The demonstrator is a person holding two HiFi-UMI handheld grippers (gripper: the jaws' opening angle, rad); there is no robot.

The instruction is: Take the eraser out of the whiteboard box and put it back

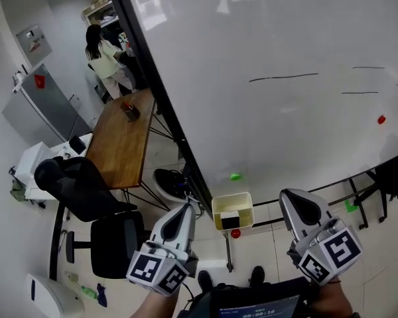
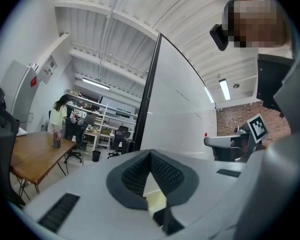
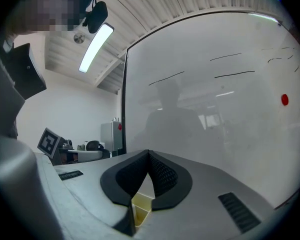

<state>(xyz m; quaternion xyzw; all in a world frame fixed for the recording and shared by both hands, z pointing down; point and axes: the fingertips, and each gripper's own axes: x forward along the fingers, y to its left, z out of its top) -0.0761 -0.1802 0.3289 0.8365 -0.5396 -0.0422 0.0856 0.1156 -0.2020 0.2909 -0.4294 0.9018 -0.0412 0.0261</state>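
While the person holds both tools level before the whiteboard (image 1: 285, 38), the yellow whiteboard box (image 1: 232, 195) hangs at the board's lower edge. A dark block low inside the box is probably the eraser (image 1: 230, 220), though it shows too small to be sure. The left gripper (image 1: 186, 211) hovers just left of the box, apart from it, its jaws closed tip to tip on nothing. The right gripper (image 1: 293, 197) is to the right of the box and farther from it, its jaws likewise pressed together and empty. A red magnet (image 1: 235, 233) sits just under the box and a green magnet (image 1: 235, 176) just above it.
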